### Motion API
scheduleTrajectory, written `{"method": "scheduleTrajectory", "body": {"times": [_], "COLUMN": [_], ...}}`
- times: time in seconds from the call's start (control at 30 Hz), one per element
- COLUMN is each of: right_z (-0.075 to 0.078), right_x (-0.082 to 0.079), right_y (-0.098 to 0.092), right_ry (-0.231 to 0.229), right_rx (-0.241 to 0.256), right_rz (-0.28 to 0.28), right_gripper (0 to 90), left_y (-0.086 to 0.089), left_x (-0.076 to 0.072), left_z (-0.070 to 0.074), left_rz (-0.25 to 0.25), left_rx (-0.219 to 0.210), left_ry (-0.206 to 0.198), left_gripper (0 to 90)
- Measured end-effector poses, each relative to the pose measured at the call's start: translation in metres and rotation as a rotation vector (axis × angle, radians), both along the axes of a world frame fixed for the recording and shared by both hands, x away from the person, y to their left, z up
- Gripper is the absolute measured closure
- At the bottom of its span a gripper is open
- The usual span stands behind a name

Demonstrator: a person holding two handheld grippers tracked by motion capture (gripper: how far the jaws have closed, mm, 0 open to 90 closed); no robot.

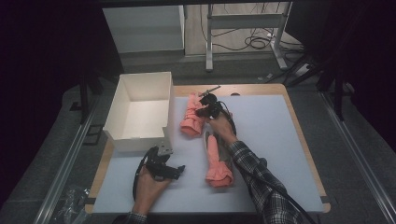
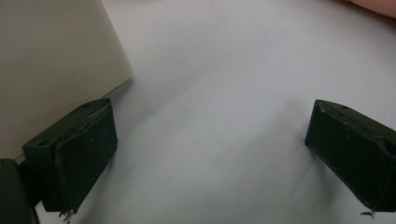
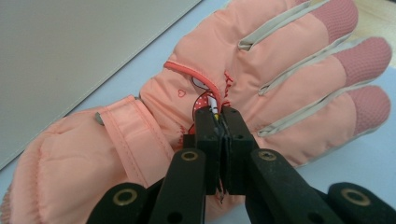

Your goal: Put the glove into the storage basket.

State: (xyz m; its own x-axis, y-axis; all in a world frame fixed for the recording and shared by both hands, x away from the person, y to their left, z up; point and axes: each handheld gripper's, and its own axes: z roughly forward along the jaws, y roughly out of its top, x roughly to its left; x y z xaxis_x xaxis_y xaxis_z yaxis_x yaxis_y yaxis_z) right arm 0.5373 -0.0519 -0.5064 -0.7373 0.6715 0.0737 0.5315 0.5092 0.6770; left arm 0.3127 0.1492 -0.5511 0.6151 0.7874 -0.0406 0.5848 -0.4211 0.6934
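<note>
Your right gripper (image 1: pixel 208 103) sits at the far side of the desk (image 1: pixel 280 154), on the farther of the two pink gloves. In the right gripper view its fingers (image 3: pixel 208 140) are clenched together on the back of that glove (image 3: pixel 154 121), pinching a small fold of fabric just beside the red-trimmed emblem. The glove lies flat, its three textured fingertips pointing away from the cuff, and one long side runs close along the wall of the white box (image 3: pixel 70 51).

From the high view, that far glove (image 1: pixel 191 116) lies just to the right of the open box (image 1: pixel 140 112), which stands at the left edge of the desk. The near glove (image 1: pixel 217 163) lies apart from it, closer to you, partly under your right forearm (image 1: pixel 257 179) in its checked sleeve.

Your left gripper (image 1: pixel 161 165) rests low over the pale mat, just in front of the box's near corner. In the left gripper view its fingers (image 2: pixel 77 156) are released, spread wide with bare mat between them, and one finger stands close beside the box wall (image 2: pixel 56 70).
</note>
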Motion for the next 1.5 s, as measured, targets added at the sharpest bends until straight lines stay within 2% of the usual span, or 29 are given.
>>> {"method": "scheduleTrajectory", "body": {"times": [0.27, 0.4, 0.53, 0.7, 0.93, 1.23, 1.5], "right_z": [0.014, 0.023, 0.03, 0.04, 0.054, 0.074, 0.086], "right_x": [-0.004, -0.009, -0.016, -0.024, -0.036, -0.059, -0.087], "right_y": [-0.009, -0.014, -0.018, -0.022, -0.026, -0.035, -0.057], "right_ry": [0.001, -0.003, -0.007, -0.016, 0.0, 0.009, 0.015], "right_rx": [0.029, 0.064, 0.096, 0.113, 0.141, 0.156, 0.159], "right_rz": [0.001, 0.009, 0.025, 0.053, 0.082, 0.146, 0.199], "right_gripper": [87.1, 87.1, 87.1, 87.0, 87.0, 86.9, 86.9], "left_y": [0.0, 0.0, 0.0, 0.0, 0.0, 0.0, 0.0], "left_x": [0.0, 0.0, 0.0, 0.0, 0.0, 0.0, 0.0], "left_z": [0.0, 0.0, 0.0, 0.0, 0.0, 0.0, 0.0], "left_rz": [0.0, 0.0, 0.0, 0.0, 0.0, -0.001, -0.001], "left_rx": [0.0, 0.0, 0.002, 0.002, 0.003, 0.002, 0.002], "left_ry": [0.001, 0.001, 0.001, 0.001, 0.001, -0.001, 0.0], "left_gripper": [2.2, 2.2, 2.2, 2.2, 2.2, 2.2, 2.2]}}
